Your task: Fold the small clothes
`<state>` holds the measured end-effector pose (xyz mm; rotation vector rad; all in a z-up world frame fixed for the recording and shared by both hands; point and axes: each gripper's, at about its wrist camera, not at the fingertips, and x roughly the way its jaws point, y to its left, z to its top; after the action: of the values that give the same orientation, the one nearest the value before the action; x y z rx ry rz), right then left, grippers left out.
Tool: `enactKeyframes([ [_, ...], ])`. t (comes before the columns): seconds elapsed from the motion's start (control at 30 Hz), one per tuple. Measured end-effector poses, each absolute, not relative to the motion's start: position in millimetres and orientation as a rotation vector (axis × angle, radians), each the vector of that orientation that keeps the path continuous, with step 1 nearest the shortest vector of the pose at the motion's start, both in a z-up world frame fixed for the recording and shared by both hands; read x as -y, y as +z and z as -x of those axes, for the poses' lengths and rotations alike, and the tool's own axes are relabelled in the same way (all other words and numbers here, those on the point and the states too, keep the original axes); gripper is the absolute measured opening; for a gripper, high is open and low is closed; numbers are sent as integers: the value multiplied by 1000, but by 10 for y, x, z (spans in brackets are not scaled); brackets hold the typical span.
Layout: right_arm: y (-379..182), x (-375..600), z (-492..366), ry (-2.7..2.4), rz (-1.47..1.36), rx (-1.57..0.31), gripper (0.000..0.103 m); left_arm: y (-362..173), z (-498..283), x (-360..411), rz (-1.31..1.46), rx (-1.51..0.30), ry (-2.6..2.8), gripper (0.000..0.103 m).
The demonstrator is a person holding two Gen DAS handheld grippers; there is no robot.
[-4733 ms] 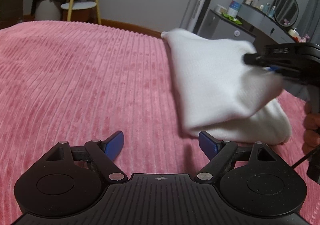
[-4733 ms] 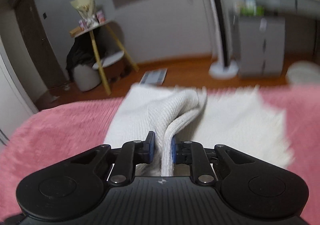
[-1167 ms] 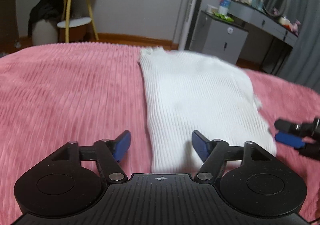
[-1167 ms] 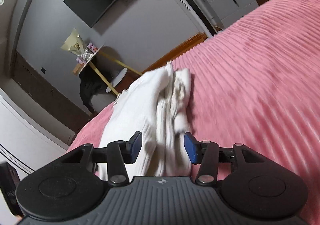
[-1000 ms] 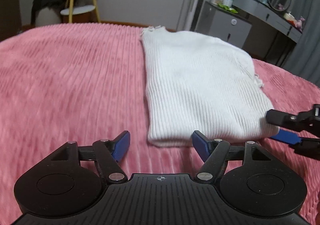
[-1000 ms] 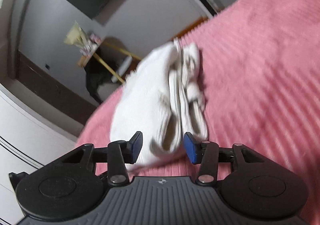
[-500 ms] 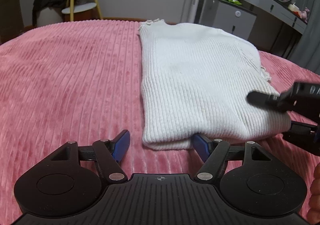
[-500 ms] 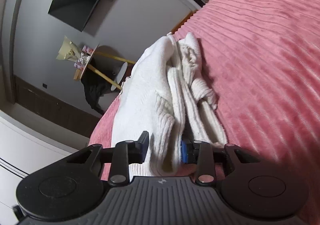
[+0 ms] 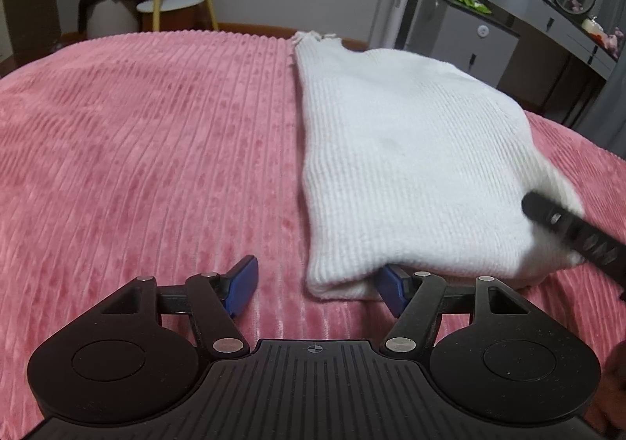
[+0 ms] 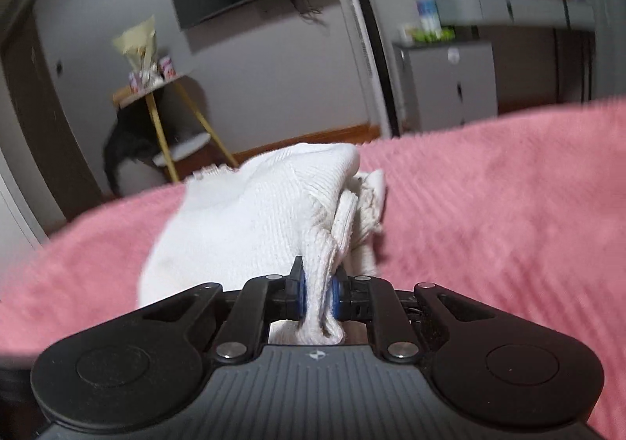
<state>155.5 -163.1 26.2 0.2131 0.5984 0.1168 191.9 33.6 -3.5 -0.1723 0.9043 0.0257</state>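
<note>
Sweater: white knit, folded, on the pink bed; soft, light, floppy.
Right gripper: jaws closing, clamped on near-right corner.
Left gripper: jaws apart, closing around near-left corner.
Hold: both near corners.

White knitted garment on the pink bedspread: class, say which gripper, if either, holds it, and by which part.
The right gripper, jaws closing, pinches the white knitted garment by its bunched near edge. The left gripper holds nothing; its jaws, also closing, straddle the near corner.

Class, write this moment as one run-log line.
right gripper: closing on white sweater edge | left gripper: closing, open around near corner | pink bedspread
</note>
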Motion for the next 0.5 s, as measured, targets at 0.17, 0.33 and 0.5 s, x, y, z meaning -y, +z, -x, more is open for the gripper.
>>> enactKeyframes([
  [0.17, 13, 1561, -1638, 62, -71, -668, 26, 24, -1845, -430, 155, -923, 19, 71],
  [0.33, 270, 1840, -1587, 49, -190, -638, 42, 226, -1752, -614, 140, -880, 3, 71],
  [0.5, 537, 1801, -1656, 39, -122, -525, 31, 403, -1910, -633, 145, -809, 1, 74],
])
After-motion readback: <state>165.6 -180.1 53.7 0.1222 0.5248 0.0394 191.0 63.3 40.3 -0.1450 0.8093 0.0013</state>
